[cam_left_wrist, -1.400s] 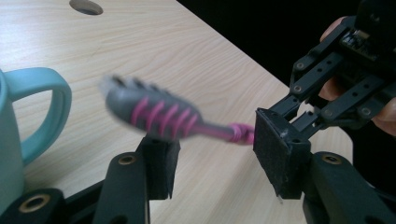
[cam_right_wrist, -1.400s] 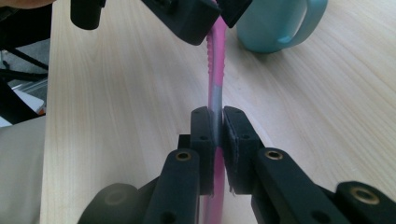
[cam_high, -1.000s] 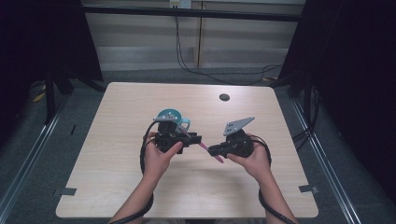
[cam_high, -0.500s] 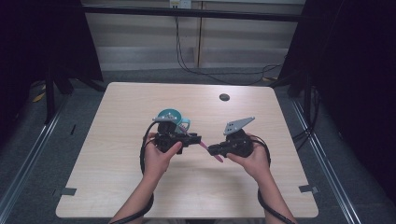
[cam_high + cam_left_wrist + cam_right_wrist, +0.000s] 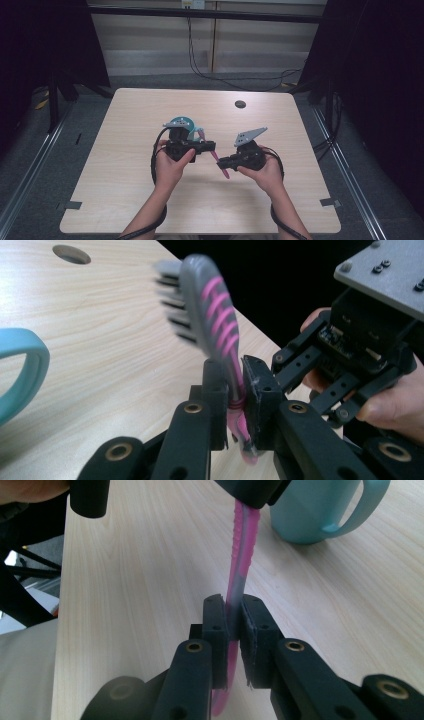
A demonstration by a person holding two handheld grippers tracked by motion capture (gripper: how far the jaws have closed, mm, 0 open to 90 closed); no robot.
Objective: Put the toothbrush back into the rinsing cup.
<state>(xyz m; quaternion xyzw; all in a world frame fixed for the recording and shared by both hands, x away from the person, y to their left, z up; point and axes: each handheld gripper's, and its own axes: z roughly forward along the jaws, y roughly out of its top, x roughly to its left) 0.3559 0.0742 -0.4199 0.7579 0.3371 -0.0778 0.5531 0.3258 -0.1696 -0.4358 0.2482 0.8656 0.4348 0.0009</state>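
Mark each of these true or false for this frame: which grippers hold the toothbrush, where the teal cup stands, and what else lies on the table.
1. Both grippers clamp the toothbrush. True: the left gripper grips near the head, the right gripper the pink handle.
2. The teal cup lies tipped on its side. False: it stands upright.
3. The toothbrush rests flat on the table. False: it is held above it.
4. The table has a dark round hole near its far edge. True.

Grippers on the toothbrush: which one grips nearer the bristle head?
The left gripper clamps the toothbrush just below the bristles; the right gripper clamps the handle's far end.
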